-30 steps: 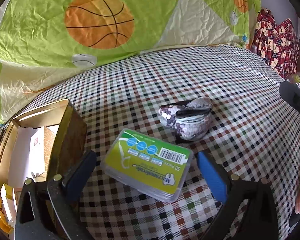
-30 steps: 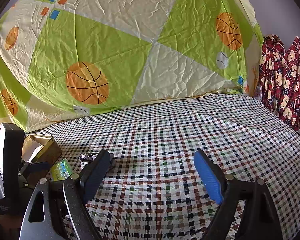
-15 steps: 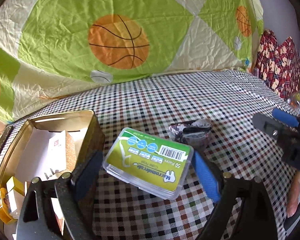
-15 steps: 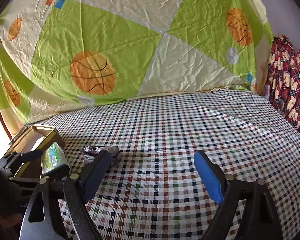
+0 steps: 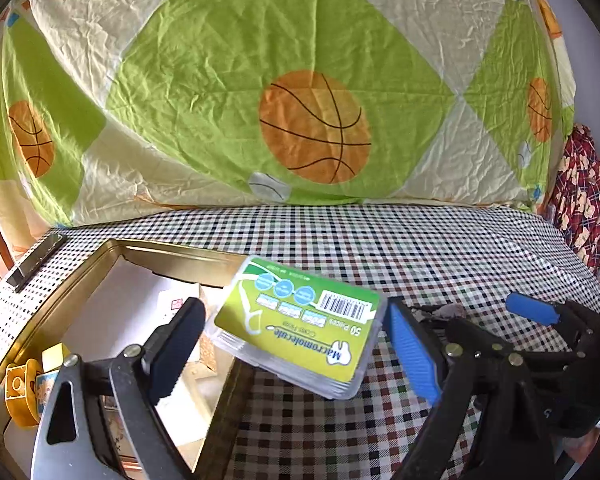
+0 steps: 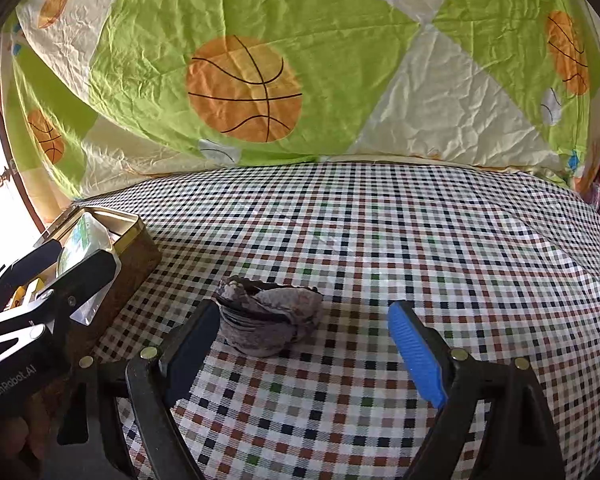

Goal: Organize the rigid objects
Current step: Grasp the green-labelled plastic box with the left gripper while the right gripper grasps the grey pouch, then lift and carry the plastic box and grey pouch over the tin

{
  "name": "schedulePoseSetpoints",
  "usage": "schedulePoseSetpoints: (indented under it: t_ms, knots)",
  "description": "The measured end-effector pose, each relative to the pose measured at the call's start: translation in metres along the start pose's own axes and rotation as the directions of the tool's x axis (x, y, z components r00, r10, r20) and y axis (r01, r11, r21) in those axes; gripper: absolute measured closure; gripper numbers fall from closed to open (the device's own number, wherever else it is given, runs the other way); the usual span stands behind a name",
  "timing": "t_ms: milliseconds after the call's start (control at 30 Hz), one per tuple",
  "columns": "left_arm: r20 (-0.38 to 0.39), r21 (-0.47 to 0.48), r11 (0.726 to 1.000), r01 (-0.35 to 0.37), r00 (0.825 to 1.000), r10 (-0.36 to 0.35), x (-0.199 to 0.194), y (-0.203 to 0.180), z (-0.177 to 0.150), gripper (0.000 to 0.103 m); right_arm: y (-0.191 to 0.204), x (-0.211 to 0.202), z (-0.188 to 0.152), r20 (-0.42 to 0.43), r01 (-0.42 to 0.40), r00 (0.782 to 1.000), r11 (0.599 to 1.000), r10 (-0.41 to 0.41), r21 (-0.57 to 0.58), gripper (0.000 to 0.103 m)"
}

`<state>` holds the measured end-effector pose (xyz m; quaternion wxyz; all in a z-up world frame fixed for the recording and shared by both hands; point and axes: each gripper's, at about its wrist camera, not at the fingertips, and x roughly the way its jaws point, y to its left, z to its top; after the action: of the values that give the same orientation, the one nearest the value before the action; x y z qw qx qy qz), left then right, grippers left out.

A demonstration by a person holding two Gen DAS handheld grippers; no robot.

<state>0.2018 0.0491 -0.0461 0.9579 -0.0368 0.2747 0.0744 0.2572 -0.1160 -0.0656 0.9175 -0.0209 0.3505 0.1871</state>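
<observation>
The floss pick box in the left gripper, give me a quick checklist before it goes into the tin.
1. Floss pick box between the left gripper fingers, off the cloth: ok.
2. Box over the gold tin: not ok, only its near corner crosses the rim.
3. Free space in the tin: cannot tell, packets already inside.
4. Right gripper clear of the tin: ok.
5. Grey pouch out of the way: ok.

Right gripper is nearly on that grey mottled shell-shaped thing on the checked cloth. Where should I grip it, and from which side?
Judging by the right wrist view, take the grey shell-shaped object across its rounded lower body, coming from the near side and slightly above. The right gripper is open and already lined up, one finger beside its left flank. The ridged, flared upper edge looks uneven, so pads would probably seat better on the fuller sides below it.
</observation>
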Motion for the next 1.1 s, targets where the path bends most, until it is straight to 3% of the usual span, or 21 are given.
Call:
schedulePoseSetpoints:
  t_ms: [233,333,367,433,733,1100]
  knots:
    - [-0.005,-0.027,0.999,-0.026,1.000,0.026,0.000,0.008,0.000,0.012,0.007,0.021,0.009,-0.057,0.011,0.998,1.000,-0.011,0.000,0.015]
    - [-0.003,-0.018,1.000,-0.024,1.000,0.024,0.000,0.006,-0.001,0.012,0.007,0.037,0.009,-0.137,0.007,0.991,1.000,-0.007,-0.001,0.015]
    - [-0.001,-0.015,1.000,-0.026,1.000,0.026,-0.001,0.006,-0.001,0.012,0.005,0.040,0.009,-0.152,0.003,0.988,1.000,-0.002,0.006,0.018]
    - [0.004,-0.010,0.999,-0.030,1.000,0.030,-0.002,0.005,-0.001,0.012,0.003,0.040,0.008,-0.153,-0.010,0.988,1.000,0.012,0.018,0.037]
    - [0.029,-0.009,0.999,-0.039,0.999,0.040,-0.008,0.006,-0.004,0.012,0.001,0.029,0.003,-0.116,-0.004,0.993,1.000,0.007,0.022,0.044]
    - [0.082,0.011,1.000,-0.012,0.997,0.011,-0.030,-0.002,-0.012,0.012,0.003,-0.021,-0.007,0.063,0.063,0.996,0.998,-0.063,0.010,0.044]
